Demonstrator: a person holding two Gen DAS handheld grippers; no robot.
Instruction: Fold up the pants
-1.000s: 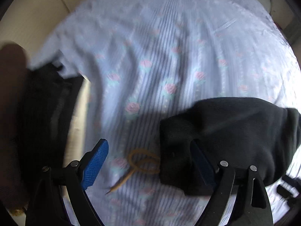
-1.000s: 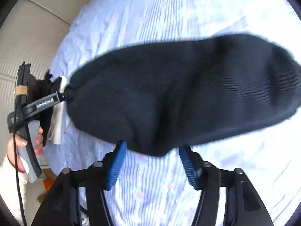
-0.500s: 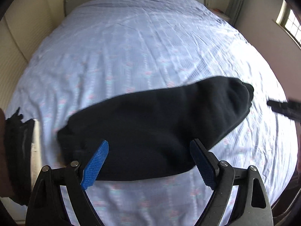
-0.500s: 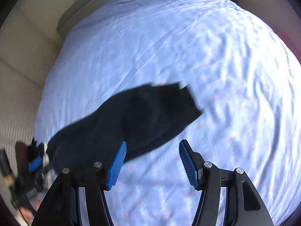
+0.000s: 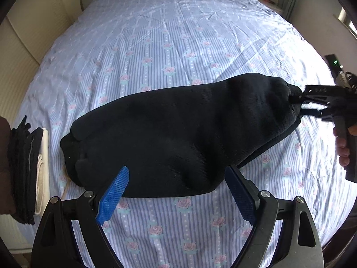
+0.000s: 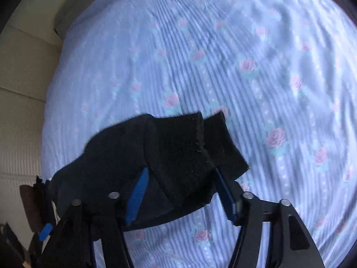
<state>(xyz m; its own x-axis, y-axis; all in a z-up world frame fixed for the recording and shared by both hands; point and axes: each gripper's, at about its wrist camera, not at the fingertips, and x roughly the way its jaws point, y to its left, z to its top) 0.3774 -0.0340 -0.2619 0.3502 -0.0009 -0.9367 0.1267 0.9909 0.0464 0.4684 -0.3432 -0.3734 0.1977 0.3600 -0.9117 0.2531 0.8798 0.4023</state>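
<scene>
In the left wrist view, the left claw [image 5: 176,192] sits nearest, its blue pads [image 5: 113,195] spread wide with nothing between them, hovering just in front of the near edge of the black pants [image 5: 178,138]. The pants lie as a long, bunched bundle across the bed [image 5: 178,44], which is covered in a blue striped sheet with pink roses. At the left edge of the bed a stack of dark folded clothes [image 5: 24,167] rests on something pale. At the far right end of the pants the right claw [image 5: 312,102] meets the fabric, a hand [image 5: 343,147] wrapped round its handle.

In the right wrist view, the right claw [image 6: 180,194] has black cloth of the pants [image 6: 169,156] lying between and over its blue pads [image 6: 138,194], which stand fairly far apart. The picture is blurred, so whether the pads are actually gripping the cloth cannot be told. A cuff-like flap of the pants sticks up past the fingertips. Beyond it the bed [image 6: 245,44] stretches away, rumpled, toward a pale wall [image 6: 24,67] on the left.
</scene>
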